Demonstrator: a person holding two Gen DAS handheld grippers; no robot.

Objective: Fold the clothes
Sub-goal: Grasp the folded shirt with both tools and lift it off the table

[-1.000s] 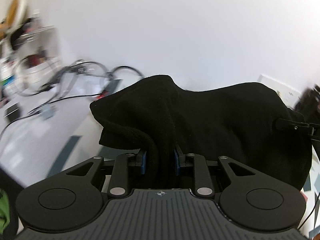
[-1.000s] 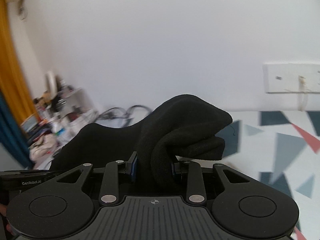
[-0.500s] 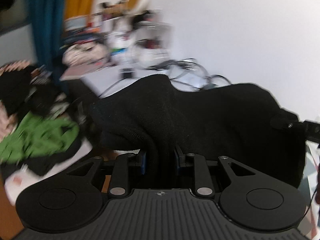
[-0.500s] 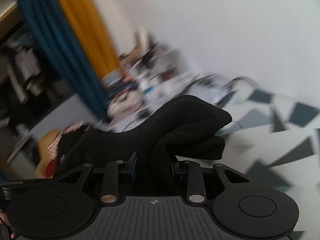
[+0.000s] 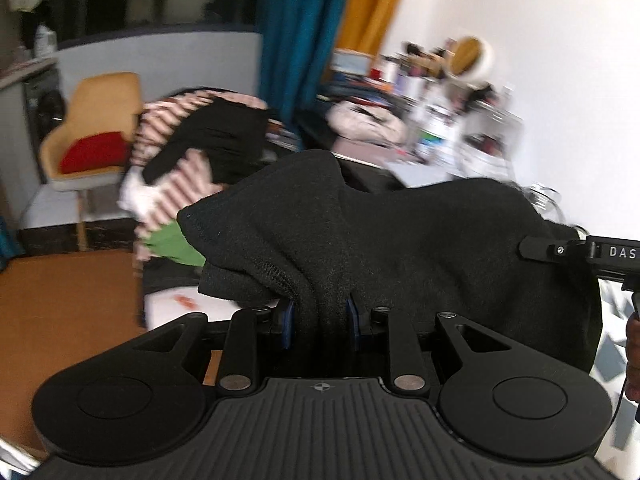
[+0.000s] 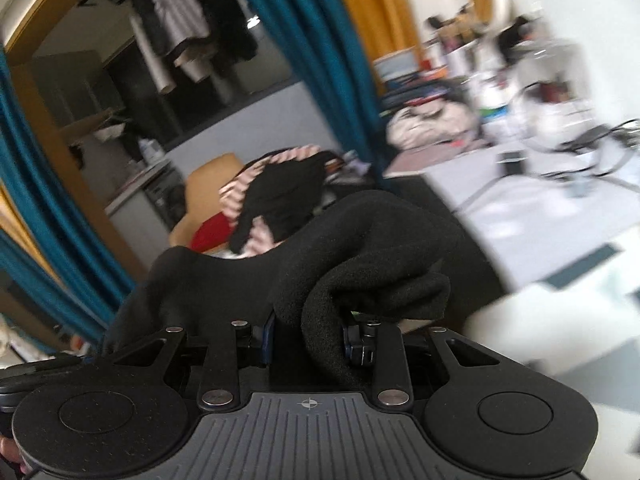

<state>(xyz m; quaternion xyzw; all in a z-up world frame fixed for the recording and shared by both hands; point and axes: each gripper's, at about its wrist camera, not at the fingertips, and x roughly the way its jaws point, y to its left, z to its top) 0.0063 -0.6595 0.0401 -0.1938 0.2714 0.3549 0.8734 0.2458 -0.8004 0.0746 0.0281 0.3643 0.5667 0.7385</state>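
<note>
- We hold one black knit garment [image 5: 400, 240] between both tools, off any surface, its cloth stretched from one claw to the other.
- Our left gripper [image 5: 319, 322] is clamped on a bunched edge of it; the blue pads [image 5: 287, 322] press thick cloth from both sides, and a hemmed flap droops over to the left.
- Our right gripper [image 6: 306, 336] is likewise closed on a rolled fold of the same garment [image 6: 360, 248], which bulges up over the jaws.
- Gripping at two spread points reads to us as a way to keep the piece from collapsing while we carry or swing it; both views are smeared by motion.
- Ahead lies a heap of clothes [image 5: 192, 160], striped, black and green, beside a yellow chair [image 5: 96, 120] with a red cushion.
- The white table [image 6: 540, 216] sits off to the right in the right wrist view.
- Whether this piece is already folded and bound for a pile, or yet to be laid out, we cannot tell.
</note>
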